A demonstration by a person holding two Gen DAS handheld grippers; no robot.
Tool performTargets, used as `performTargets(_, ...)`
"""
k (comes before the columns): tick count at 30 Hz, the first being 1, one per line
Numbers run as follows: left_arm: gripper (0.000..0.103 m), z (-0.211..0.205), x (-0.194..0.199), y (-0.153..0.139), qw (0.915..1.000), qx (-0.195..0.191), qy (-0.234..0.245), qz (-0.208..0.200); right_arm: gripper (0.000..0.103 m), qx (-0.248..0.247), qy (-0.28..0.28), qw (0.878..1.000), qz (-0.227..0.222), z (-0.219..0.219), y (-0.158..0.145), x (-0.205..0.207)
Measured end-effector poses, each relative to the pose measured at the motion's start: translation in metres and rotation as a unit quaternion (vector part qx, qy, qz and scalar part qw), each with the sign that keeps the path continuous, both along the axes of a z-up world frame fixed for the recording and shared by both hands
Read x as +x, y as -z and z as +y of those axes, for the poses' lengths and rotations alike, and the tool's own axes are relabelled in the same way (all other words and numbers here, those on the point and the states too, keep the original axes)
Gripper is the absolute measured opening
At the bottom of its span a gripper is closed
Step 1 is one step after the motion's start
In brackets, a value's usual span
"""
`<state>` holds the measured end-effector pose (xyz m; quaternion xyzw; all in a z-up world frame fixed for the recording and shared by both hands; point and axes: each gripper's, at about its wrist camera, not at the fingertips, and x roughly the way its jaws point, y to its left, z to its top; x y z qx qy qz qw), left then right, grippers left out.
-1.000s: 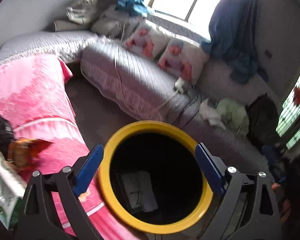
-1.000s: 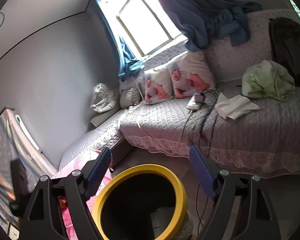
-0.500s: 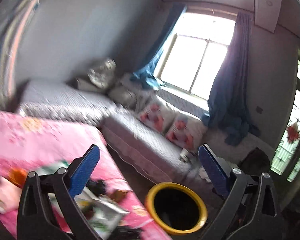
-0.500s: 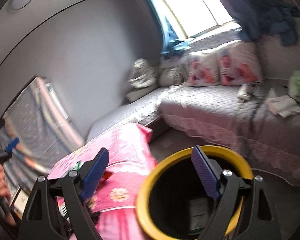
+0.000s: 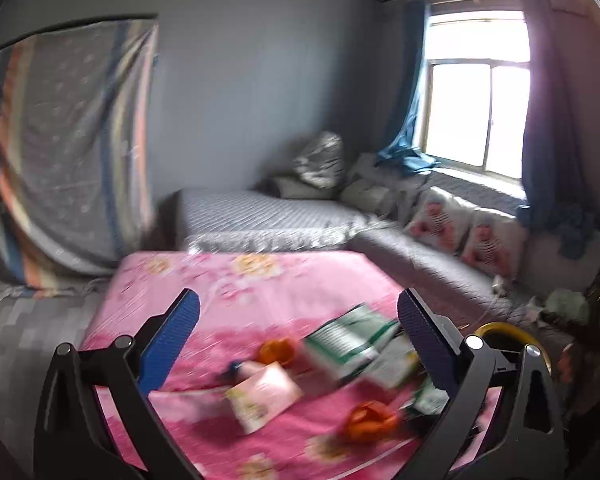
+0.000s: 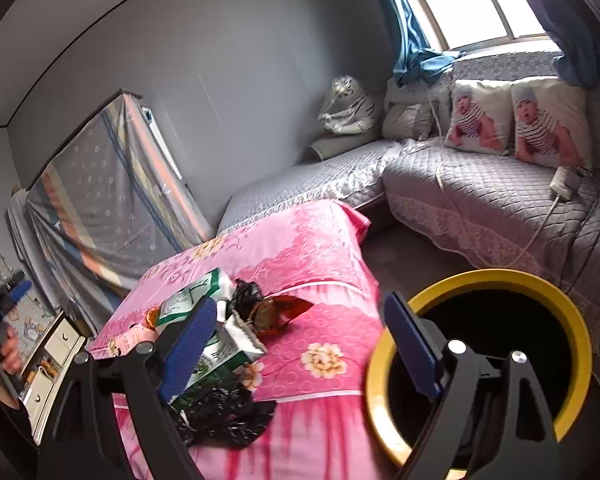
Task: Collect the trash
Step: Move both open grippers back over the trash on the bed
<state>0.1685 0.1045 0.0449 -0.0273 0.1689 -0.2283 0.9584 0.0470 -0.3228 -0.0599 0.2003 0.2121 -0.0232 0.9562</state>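
Trash lies on a table under a pink flowered cloth. There are green-and-white cartons, an orange-red wrapper, a black plastic bag and a pink-white packet. The left wrist view shows the cartons and orange wrappers, blurred. A yellow-rimmed bin with a black inside stands on the floor to the right of the table; its rim shows in the left wrist view. My left gripper is open and empty above the table. My right gripper is open and empty, between the trash and the bin.
A grey quilted corner sofa with two baby-print pillows runs behind the table under a window. A striped sheet covers furniture at left. A white drawer unit stands at far left.
Both grippers swung left, away from the bin's mouth toward the pink table. The trash on the table came into view. Both stayed open and empty.
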Motion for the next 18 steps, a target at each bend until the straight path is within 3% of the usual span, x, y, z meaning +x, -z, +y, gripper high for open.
performTargets(4, 0.095, 0.035, 0.035, 0.053, 0.9973, -0.012, 0.038, 0.062, 0.082, -0.008, -0.010, 1.000, 0.011, 0.016, 0.001, 0.018)
performTargets(7, 0.095, 0.042, 0.059, 0.090, 0.9944, 0.014, 0.058, 0.087, 0.082, -0.015, -0.020, 1.000, 0.018, 0.029, 0.002, 0.030)
performTargets(12, 0.095, 0.038, 0.098, 0.149, 0.9777, 0.019, 0.136, 0.159, 0.082, -0.026, -0.042, 0.998, 0.028, 0.046, 0.002, 0.050)
performTargets(14, 0.095, 0.031, 0.104, 0.167, 0.9737, 0.041, 0.144, 0.171, 0.082, -0.028, -0.048, 0.998, 0.030, 0.051, 0.003, 0.054)
performTargets(18, 0.095, 0.017, 0.121, 0.186, 0.9629, 0.035, 0.160, 0.214, 0.082, -0.029, -0.059, 0.997, 0.038, 0.056, 0.008, 0.062)
